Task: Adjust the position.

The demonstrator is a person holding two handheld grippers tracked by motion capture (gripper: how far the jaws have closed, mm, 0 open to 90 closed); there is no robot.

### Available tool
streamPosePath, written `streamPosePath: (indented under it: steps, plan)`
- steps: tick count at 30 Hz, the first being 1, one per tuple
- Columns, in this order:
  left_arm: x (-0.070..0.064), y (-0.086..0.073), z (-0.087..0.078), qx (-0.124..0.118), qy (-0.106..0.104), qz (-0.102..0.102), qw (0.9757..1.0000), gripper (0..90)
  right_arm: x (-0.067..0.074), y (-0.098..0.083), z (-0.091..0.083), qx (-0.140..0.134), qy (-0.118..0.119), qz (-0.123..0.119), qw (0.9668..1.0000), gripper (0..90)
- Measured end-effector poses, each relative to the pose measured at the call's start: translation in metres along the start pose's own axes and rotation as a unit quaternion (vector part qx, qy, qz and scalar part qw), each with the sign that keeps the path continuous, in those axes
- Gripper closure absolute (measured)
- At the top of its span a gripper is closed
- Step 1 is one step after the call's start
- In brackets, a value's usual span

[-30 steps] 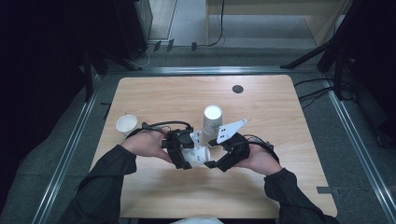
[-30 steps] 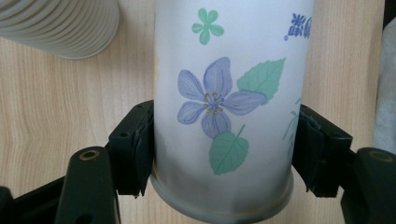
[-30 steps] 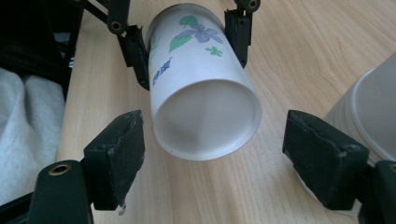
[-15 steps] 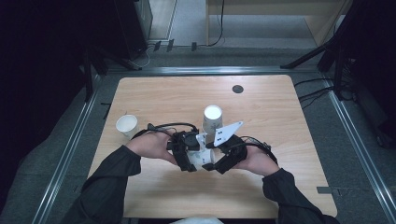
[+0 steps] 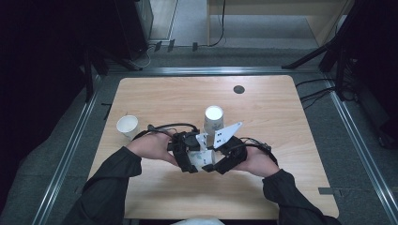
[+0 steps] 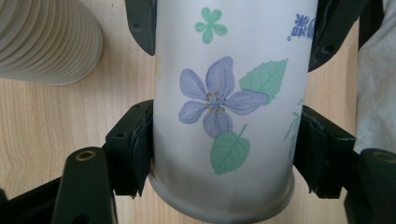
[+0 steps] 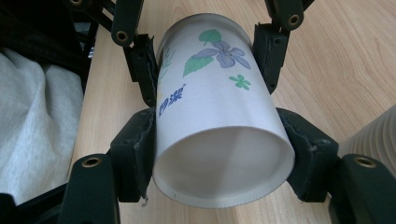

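Note:
A white paper cup with purple flowers and green leaves [image 5: 204, 157] lies on its side just above the table, between my two grippers. My right gripper [image 7: 224, 154] has just been closing, and its pads now press on the cup [image 7: 219, 116] at its open mouth end. My left gripper [image 6: 224, 154] straddles the base end of the cup [image 6: 224, 93]. Its jaws have just been opening, and the pads stand right beside the walls with the cup between them. In the high view the left gripper [image 5: 187, 155] and right gripper [image 5: 223, 158] face each other.
A tall ribbed cup stack [image 5: 213, 119] stands upright just behind the grippers, close to them [image 6: 46, 42] [image 7: 369, 135]. A small white cup [image 5: 127, 125] sits at the table's left. A black disc [image 5: 239, 89] lies near the far edge.
The right gripper's jaws have come in around the cup's mouth end. Both hands have kept their place near the table's front middle.

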State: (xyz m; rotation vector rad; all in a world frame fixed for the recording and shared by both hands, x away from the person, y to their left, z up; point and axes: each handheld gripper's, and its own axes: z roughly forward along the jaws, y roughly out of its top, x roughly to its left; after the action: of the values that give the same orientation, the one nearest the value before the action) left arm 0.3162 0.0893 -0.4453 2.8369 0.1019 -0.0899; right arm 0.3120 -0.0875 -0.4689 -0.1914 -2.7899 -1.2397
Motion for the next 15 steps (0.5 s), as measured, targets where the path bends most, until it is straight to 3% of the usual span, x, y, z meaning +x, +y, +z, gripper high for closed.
streamPosePath:
  steps: [6,15]
  plan:
    - [0.005,-0.008,-0.004,-0.035,0.006,-0.019,0.9992,18.0,-0.002,-0.001,-0.005,-0.006,-0.004,0.000,1.0000,34.5]
    - [0.006,-0.026,-0.008,-0.094,0.005,-0.047,0.9945,14.6,-0.005,-0.003,-0.014,-0.020,-0.003,0.008,0.9998,34.4]
